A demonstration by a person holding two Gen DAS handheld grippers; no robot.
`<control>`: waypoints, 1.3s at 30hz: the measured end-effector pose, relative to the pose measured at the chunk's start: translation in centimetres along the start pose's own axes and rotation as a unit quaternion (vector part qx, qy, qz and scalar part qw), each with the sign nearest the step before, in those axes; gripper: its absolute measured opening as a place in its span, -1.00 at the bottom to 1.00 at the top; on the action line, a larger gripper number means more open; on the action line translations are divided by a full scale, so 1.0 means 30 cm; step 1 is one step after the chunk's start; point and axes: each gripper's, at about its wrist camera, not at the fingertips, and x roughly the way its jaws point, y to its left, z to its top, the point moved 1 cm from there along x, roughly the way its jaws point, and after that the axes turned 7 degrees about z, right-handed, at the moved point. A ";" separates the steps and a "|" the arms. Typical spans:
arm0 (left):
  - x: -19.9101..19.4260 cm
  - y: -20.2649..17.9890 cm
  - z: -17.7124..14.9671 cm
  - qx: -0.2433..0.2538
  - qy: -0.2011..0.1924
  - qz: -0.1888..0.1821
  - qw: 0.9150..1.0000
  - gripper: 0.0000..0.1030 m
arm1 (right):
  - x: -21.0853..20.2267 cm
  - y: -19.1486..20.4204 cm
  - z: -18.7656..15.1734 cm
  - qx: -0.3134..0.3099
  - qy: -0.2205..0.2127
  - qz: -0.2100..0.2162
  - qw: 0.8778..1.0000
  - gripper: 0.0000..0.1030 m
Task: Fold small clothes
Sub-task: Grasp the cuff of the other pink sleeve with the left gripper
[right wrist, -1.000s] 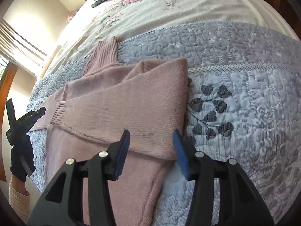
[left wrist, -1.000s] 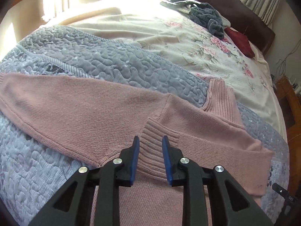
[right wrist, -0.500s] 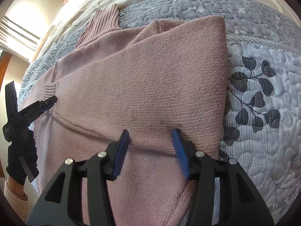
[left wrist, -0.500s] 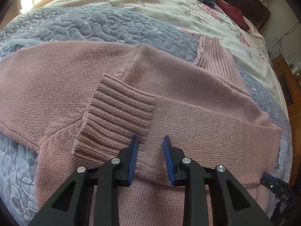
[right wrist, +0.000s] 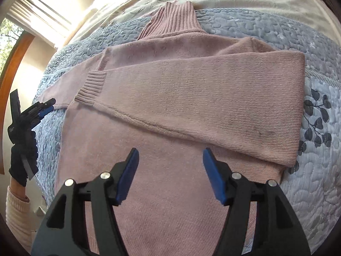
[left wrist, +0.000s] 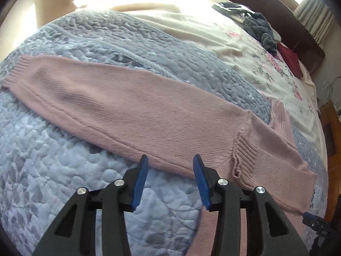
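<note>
Pink sweater flat on the blue quilt on the bed, collar away from the right camera. One sleeve folded across the chest, cuff lying on the body. Other sleeve stretched straight out over the quilt. Left gripper spread open, empty, hovering just at that sleeve's lower edge near the armpit. Right gripper spread wide, empty, over the sweater body below the folded sleeve. Grey clothes and a red item well apart, far end of the bed.
</note>
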 end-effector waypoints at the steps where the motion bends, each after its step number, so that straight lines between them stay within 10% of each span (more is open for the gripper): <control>1: 0.004 0.079 0.015 -0.023 -0.001 0.007 1.000 -0.15 | 0.019 0.007 0.002 0.000 0.000 -0.002 1.000 0.21; 8: 0.050 0.489 0.105 -0.178 -0.032 -0.008 0.984 -0.15 | 0.124 -0.030 0.039 0.029 0.015 -0.004 0.999 0.21; 22: 0.174 0.728 0.222 -0.321 -0.063 -0.110 0.938 -0.16 | 0.171 -0.056 0.054 0.023 0.027 -0.008 0.999 0.22; 28: 0.168 0.714 0.246 -0.304 -0.064 -0.106 0.944 -0.83 | 0.165 -0.059 0.049 0.026 0.026 -0.005 0.999 0.21; 39: -0.059 0.381 0.243 -0.178 -0.125 -0.169 0.961 -0.87 | 0.113 -0.049 0.017 0.032 0.007 -0.008 0.999 0.19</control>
